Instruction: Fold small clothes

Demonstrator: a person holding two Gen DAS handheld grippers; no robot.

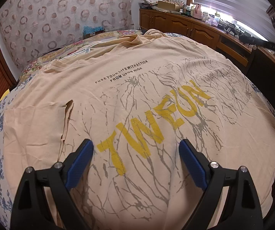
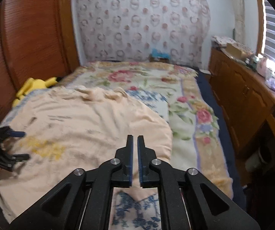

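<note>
Both hand-held grippers (image 1: pixel 136 148) (image 2: pixel 135 140) hover above the T-shirt (image 1: pixel 137 95).

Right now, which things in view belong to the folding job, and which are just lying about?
Job:
- T-shirt, spread on the bed
- left tool, open above it
- right tool, nearly shut, empty

Lying about:
- yellow plush
- floral blanket
- cabinet with clutter
- curtain

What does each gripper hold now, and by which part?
The left gripper is open above the T-shirt and holds nothing. The right gripper is nearly closed; no fabric shows between its jaws.
</note>
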